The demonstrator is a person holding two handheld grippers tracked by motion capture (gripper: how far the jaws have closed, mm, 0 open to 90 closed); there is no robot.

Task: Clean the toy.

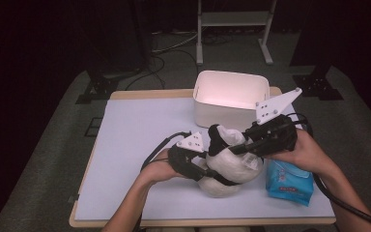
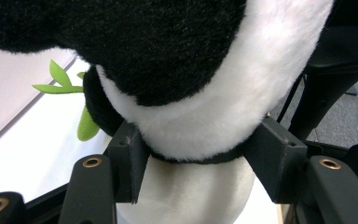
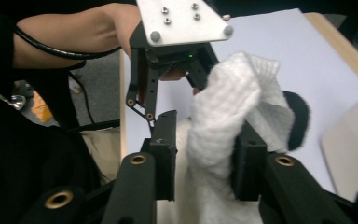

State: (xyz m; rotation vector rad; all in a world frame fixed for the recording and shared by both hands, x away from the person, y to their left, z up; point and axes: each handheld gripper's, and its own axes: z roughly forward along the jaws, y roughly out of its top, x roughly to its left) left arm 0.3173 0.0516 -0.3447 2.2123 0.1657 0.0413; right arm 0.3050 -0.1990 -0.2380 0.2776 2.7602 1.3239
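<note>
Centrally on table (image 1: 140,145): plush panda (image 1: 229,174), black and white. Left gripper (image 1: 200,169) fingers (image 2: 130,161) clamped on its body. Right gripper (image 1: 239,147) fingers (image 3: 165,149) apart, white wipe (image 3: 228,112) between them over panda's head. White bin (image 1: 232,96) behind; blue wipes pack (image 1: 290,181) beside.

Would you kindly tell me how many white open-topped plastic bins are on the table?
1. The white open-topped plastic bin stands at the far edge of the table, beyond the black-and-white plush panda. None appears hidden.
</note>
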